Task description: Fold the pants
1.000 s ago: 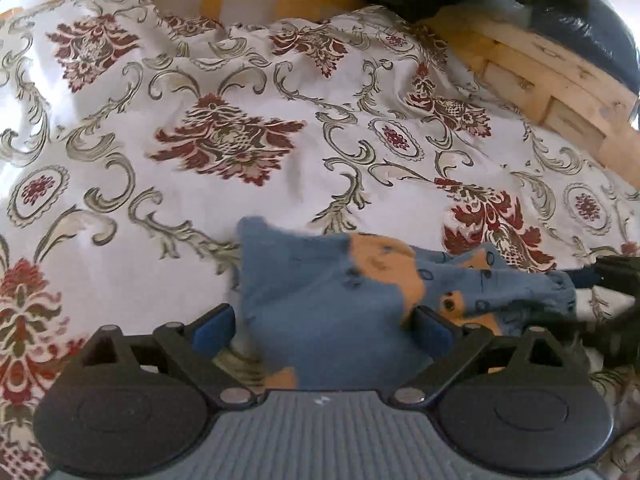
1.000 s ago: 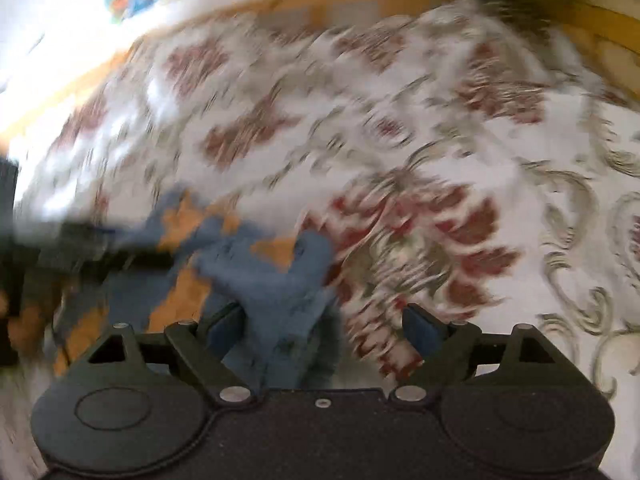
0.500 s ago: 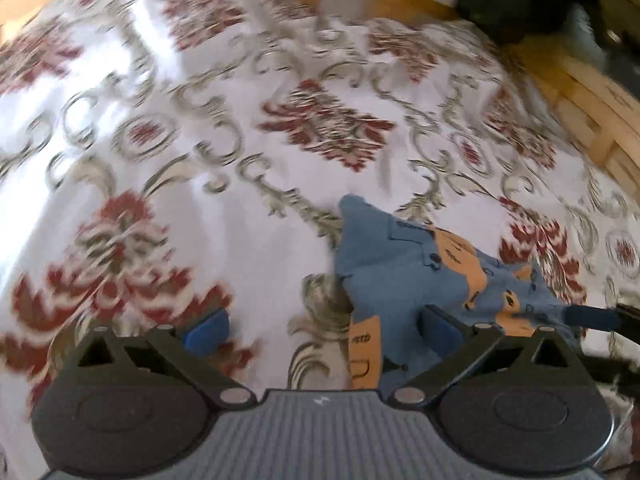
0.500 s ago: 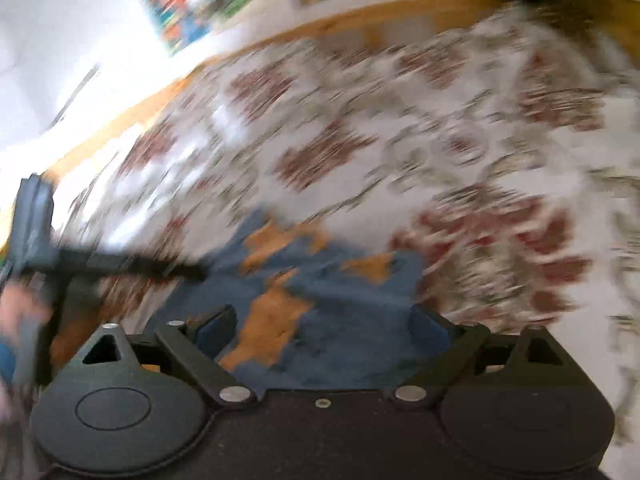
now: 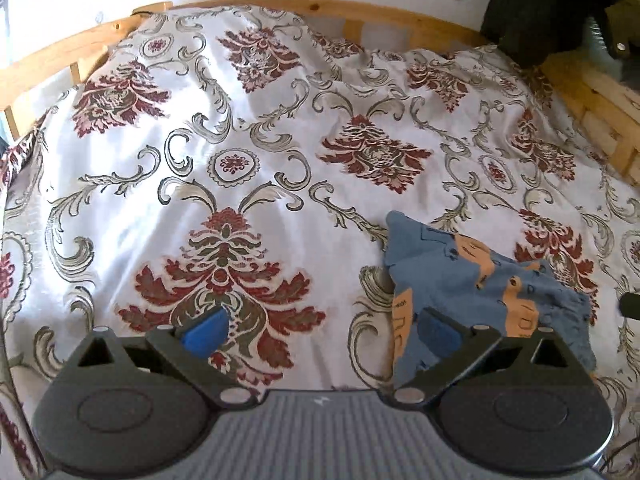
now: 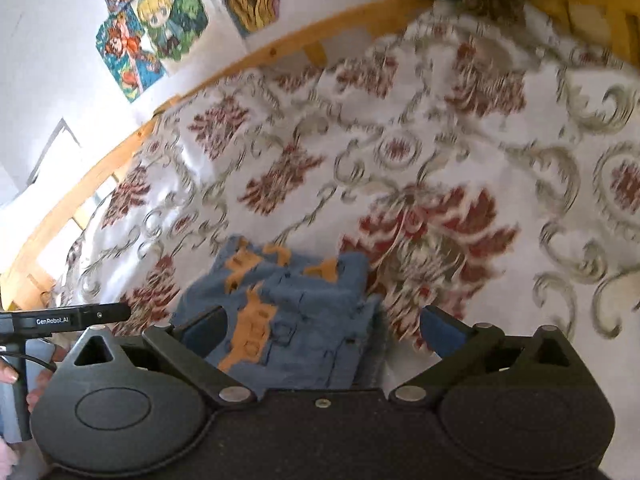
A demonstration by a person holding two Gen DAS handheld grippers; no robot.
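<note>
A white bedspread (image 5: pixel 248 128) printed with dark red medallions and grey-green scrolls covers a bed with a pale wooden frame (image 5: pixel 224 6); colourful cartoon posters (image 6: pixel 160 28) hang on the white wall in the upper left of the right wrist view.

In the left wrist view, the left gripper (image 5: pixel 320 330) fills the bottom of the frame with its 2 blue-padded fingers spread wide and nothing between them, only bedspread. Its right-hand finger (image 5: pixel 440 330) overlaps the near edge of the pants (image 5: pixel 436 264) in the picture; whether it touches them I cannot tell. The pants, blue with orange patches, lie bunched in a small heap in the lower right of that frame.

In the right wrist view, the right gripper (image 6: pixel 324 328) is likewise spread wide and grips nothing. The pants (image 6: pixel 304 312) lie at lower centre, between its fingers and nearer the left one. At the lower left edge, the left gripper (image 6: pixel 68 320) appears as a dark bar, with fingertips (image 6: pixel 8 372) of the person's hand below it.
</note>
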